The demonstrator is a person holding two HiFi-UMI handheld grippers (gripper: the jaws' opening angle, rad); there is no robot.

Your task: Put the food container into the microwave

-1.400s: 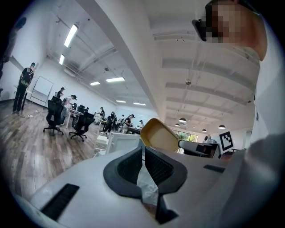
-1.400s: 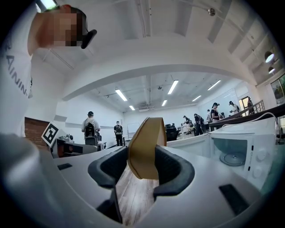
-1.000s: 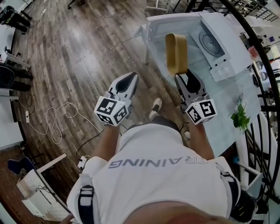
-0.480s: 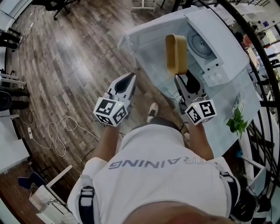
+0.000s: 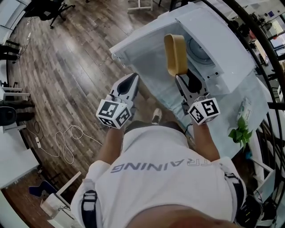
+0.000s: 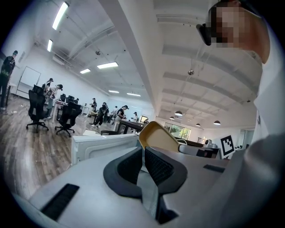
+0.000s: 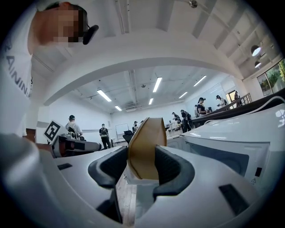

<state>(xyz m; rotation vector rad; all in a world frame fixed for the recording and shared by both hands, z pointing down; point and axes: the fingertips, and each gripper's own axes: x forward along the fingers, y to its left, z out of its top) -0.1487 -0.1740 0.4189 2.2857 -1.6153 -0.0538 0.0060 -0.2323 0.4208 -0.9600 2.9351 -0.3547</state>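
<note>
With the food container [image 5: 175,54] clamped in the right tool [image 5: 189,83] and the left tool [image 5: 129,83] closed and empty, insertion into the open microwave [image 5: 222,46] at one o'clock is judged next.

- Wooden floor [image 5: 71,67] under me, with a white cable [image 5: 67,141] looped on it.
- My shoe [image 5: 156,116].
- Green plant [image 5: 239,133] on the pale table [image 5: 260,95] to my right.
- Black office chair [image 5: 46,6], well away.

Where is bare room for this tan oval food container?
Inside the white microwave, the round turntable lies bare. The pale table is free between right gripper and green plant. Crowded: the opening, behind the held tan container.
</note>
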